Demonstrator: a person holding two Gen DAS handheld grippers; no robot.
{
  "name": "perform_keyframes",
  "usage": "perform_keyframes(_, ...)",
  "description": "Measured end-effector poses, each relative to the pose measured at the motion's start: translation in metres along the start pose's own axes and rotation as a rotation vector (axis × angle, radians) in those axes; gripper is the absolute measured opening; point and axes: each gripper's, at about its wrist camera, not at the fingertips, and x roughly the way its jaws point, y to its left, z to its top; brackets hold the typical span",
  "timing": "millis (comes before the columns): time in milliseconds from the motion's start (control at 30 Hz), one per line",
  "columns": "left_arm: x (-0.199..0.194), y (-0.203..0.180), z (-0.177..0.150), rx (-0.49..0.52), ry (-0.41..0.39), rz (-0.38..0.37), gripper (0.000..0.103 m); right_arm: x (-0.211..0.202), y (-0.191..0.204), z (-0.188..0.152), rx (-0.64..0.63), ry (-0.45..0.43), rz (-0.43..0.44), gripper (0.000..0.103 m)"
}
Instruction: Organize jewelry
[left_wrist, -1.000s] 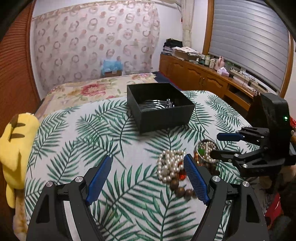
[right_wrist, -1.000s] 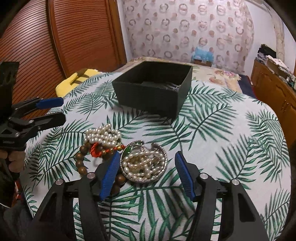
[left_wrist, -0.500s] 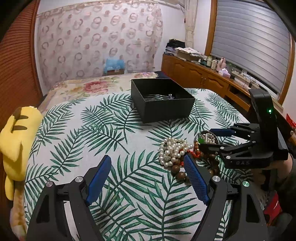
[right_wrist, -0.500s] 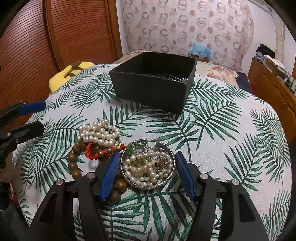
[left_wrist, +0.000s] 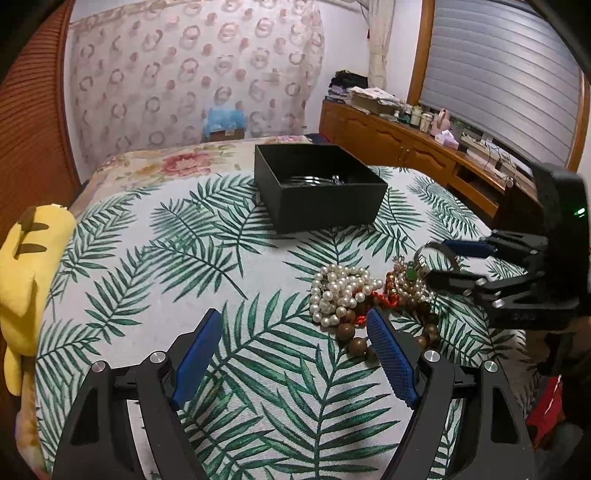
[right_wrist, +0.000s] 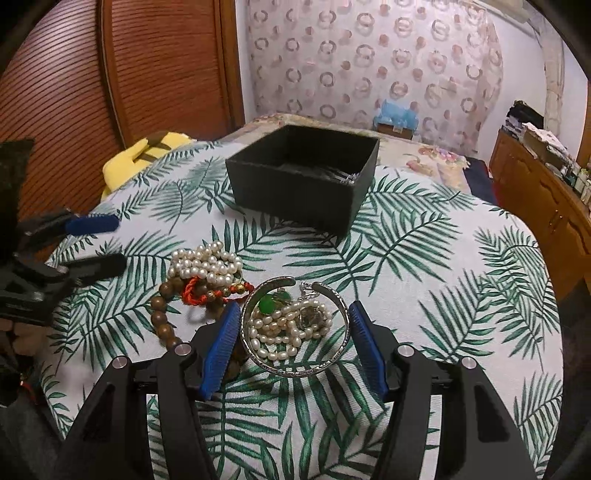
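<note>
A silver cuff bangle (right_wrist: 295, 328) sits between the pads of my right gripper (right_wrist: 291, 332), which has closed on its sides; in the left wrist view the bangle (left_wrist: 436, 254) looks tilted up off the cloth. Inside it lie small pearls and a green stone (right_wrist: 267, 304). A pearl strand (right_wrist: 205, 264), red cord and brown wooden beads (right_wrist: 162, 319) lie to its left. The black box (right_wrist: 306, 177) stands behind, with some silver jewelry inside. My left gripper (left_wrist: 295, 347) is open and empty, just left of the pile (left_wrist: 343, 291).
The jewelry lies on a palm-leaf cloth (left_wrist: 184, 258) over a rounded table. A yellow plush toy (left_wrist: 26, 273) sits at the left edge. A wooden cabinet (left_wrist: 406, 144) with clutter runs along the right wall. A floral bed lies behind the box.
My right gripper has narrowed onto the silver bangle and tipped it up. My left gripper has pulled back a little and stays open.
</note>
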Motion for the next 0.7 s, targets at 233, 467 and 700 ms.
perform_keyframes(233, 0.014, -0.010, 0.003, 0.029, 0.032, -0.012, 0.077, -0.025, -0.007, 0.003, 0.018, -0.061, 0.006, 0.063)
perform_keyframes(467, 0.030, -0.015, 0.009, 0.042, 0.063, -0.054, 0.067, -0.028, -0.011, -0.001, 0.023, -0.062, -0.006, 0.063)
perform_keyframes(700, 0.049, -0.013, 0.014, 0.029, 0.102, -0.070, 0.055, -0.024, -0.011, -0.005, 0.021, -0.048, -0.006, 0.063)
